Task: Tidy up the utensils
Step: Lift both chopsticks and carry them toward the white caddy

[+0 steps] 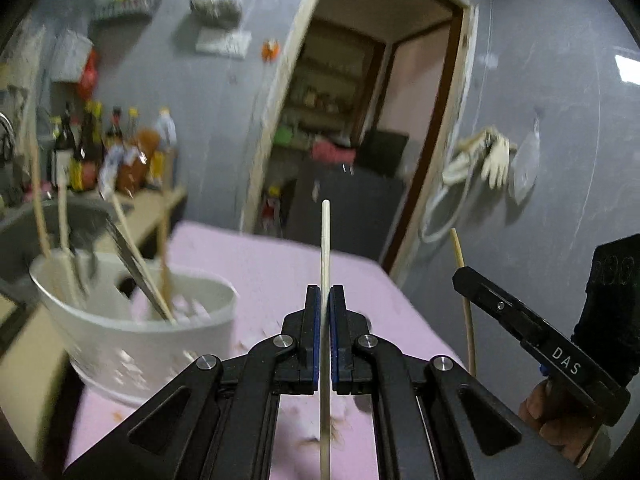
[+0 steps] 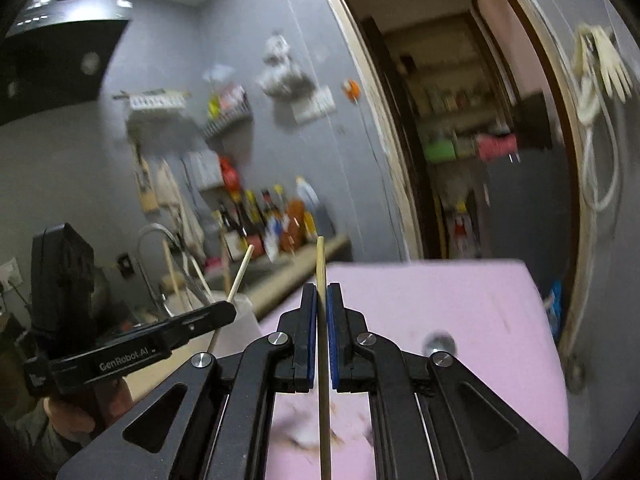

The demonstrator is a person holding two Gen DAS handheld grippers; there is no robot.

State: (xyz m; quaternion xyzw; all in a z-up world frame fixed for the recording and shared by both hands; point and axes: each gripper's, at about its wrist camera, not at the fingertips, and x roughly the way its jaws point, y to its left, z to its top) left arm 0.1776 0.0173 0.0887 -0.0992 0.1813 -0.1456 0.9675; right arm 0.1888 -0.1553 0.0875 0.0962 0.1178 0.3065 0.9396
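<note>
With a chopstick point(image 1: 325, 240) clamped upright in my left gripper point(image 1: 325, 300) and another point(image 2: 321, 264) in my right gripper point(image 2: 322, 300), I should lower each tip-first into the white utensil holder point(image 1: 132, 344) at the desk's point(image 1: 280, 264) left edge

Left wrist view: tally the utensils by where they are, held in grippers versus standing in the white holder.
Pale wooden chopsticks clamped in grippers: 2, one in the left gripper, one in the right gripper.
Utensils standing in the white perforated plastic holder: about 5, blurred, mostly wooden sticks.
Total: about 7.
</note>
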